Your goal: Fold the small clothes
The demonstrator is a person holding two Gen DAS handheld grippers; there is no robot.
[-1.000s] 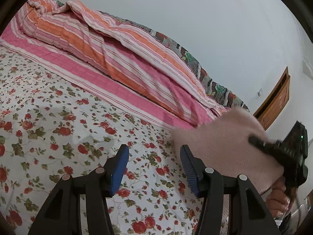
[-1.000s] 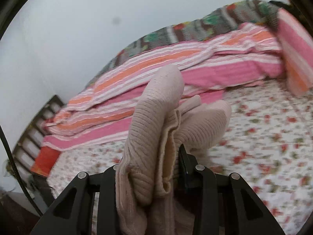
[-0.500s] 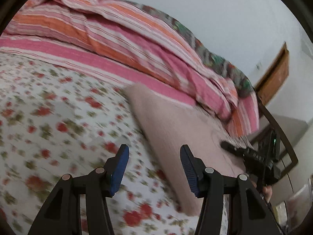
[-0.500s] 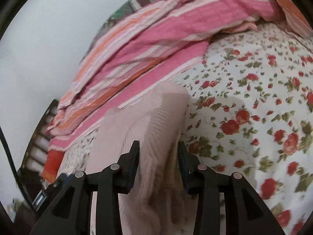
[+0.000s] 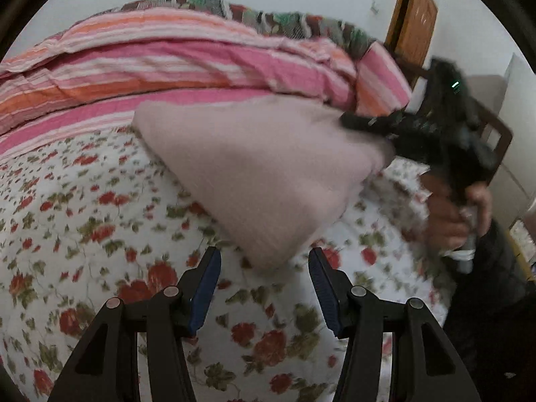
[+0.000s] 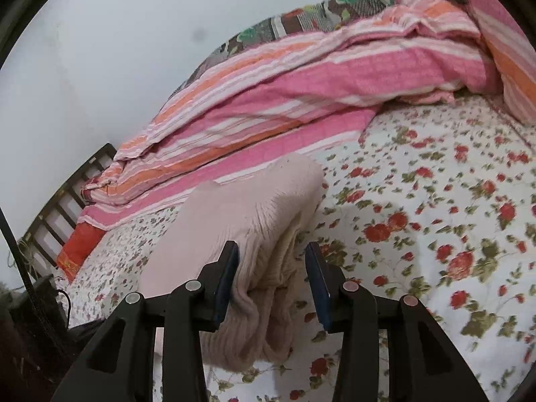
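Note:
A folded pale pink knit garment [image 5: 264, 174] lies on the floral bed sheet [image 5: 83, 221], its near corner just ahead of my left gripper [image 5: 264, 284], which is open and empty. In the right wrist view the same garment [image 6: 248, 221] sits between the jaws of my right gripper [image 6: 273, 274]. The jaws stand apart, with a gap on the right side of the cloth. In the left wrist view the right gripper [image 5: 365, 124] reaches onto the garment's far right edge, held by a hand [image 5: 452, 214].
A pink and orange striped quilt [image 5: 167, 63] is bunched along the back of the bed against the wall. A wooden door [image 5: 412, 23] and a dark bed frame [image 6: 63, 201] stand at the bed's end. Floral sheet [image 6: 435, 234] extends to the right.
The right gripper brought the garment down from the air onto the bed and its jaws opened. The left gripper swung right and closer to the garment, staying open.

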